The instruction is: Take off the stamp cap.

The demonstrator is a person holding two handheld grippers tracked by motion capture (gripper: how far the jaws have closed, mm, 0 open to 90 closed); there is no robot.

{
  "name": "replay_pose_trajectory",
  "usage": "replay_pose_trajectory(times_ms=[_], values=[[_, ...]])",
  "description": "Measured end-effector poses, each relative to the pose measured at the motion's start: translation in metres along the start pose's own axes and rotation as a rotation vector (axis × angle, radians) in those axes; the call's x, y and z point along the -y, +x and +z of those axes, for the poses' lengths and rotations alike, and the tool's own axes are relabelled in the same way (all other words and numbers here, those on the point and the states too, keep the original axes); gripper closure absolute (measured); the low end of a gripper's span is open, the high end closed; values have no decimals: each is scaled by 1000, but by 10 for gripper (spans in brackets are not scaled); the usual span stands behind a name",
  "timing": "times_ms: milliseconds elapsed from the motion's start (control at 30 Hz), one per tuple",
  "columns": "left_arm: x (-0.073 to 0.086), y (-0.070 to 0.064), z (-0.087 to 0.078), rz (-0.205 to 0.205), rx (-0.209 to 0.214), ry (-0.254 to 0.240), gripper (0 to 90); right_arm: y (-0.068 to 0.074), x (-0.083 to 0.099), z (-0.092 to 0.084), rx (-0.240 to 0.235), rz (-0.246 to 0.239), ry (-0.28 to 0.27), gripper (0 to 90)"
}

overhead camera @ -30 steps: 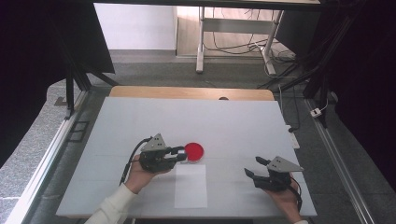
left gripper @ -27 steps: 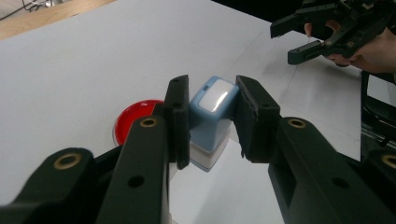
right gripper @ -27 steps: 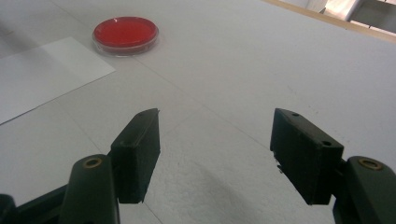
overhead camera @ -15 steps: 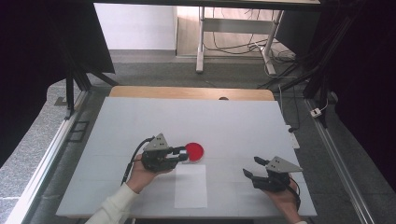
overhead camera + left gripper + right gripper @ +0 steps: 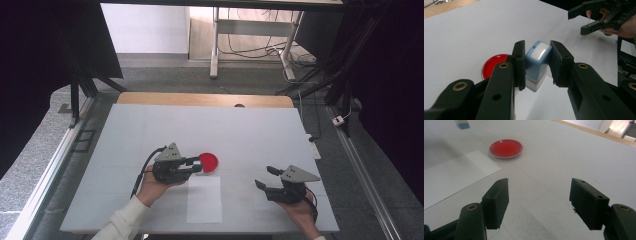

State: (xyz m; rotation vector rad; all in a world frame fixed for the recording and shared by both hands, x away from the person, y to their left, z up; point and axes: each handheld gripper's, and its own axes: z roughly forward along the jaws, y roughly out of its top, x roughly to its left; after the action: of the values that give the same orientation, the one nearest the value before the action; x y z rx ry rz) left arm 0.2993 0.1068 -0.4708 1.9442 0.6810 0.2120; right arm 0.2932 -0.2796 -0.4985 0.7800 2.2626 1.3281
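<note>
Clamped in left gripper (image 5: 537, 65): small stiff light stamp (image 5: 537, 62), smooth plastic, best held by flat sides; right gripper (image 5: 539, 202) apart, empty.

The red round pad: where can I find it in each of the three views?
High view: the red round pad lies near the table's middle, just off the left gripper tips.
Left gripper view: the pad sits left of centre, behind the left jaw.
Right gripper view: the pad is upper left of centre.
Shared landmark: the white paper sheet beside it.
</note>
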Motion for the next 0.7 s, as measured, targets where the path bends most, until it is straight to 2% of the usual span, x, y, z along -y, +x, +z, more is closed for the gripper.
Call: replay_pose_trajectory(times_ms=[500,700], values=[[-1,-1,1,6,6,0,671,14,-19,16,-60,-36,-7,333],[-1,-1,3,9,2,4,671,21,-28,22,-105,-51,-17,338]])
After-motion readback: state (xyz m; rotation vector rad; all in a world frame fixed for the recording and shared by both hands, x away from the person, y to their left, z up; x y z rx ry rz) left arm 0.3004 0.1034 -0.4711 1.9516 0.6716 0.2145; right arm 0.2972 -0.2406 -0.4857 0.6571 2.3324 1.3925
